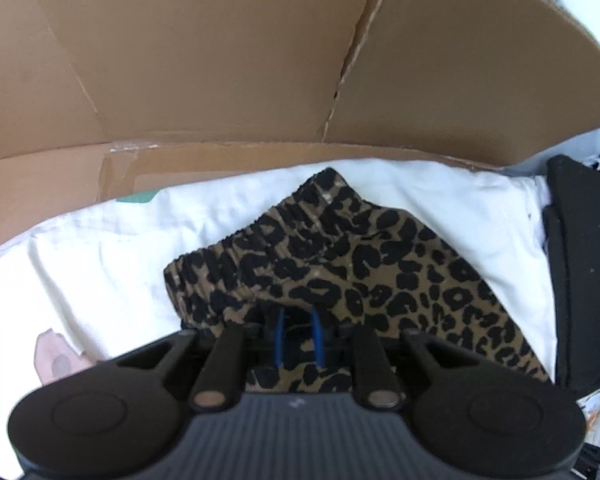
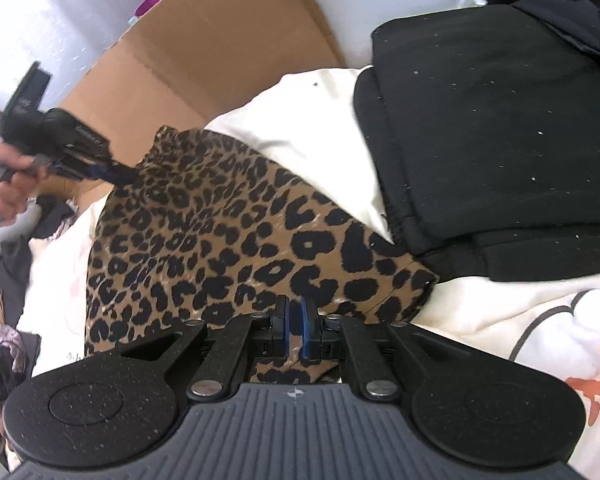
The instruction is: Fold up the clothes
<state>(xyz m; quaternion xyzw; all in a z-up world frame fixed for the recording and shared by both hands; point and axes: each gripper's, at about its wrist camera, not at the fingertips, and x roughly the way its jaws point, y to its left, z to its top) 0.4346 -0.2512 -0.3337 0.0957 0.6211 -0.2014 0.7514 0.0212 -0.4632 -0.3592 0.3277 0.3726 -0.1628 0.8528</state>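
A leopard-print garment (image 1: 380, 264) with a gathered elastic waistband lies on white cloth (image 1: 100, 248). My left gripper (image 1: 298, 334) is shut on the waistband edge, with fabric bunched between its blue pads. In the right wrist view the same garment (image 2: 220, 240) stretches from near to far. My right gripper (image 2: 294, 330) is shut on its near edge. At the far left, the left gripper (image 2: 120, 174) pinches the waistband corner, and a person's hand (image 2: 8, 196) holds it.
An open cardboard box (image 1: 220, 60) stands right behind the garment. A folded black garment (image 2: 500, 140) lies to the right, overlapping the white cloth. A white piece with orange print (image 2: 540, 340) lies at lower right. Dark clutter sits at the left edge.
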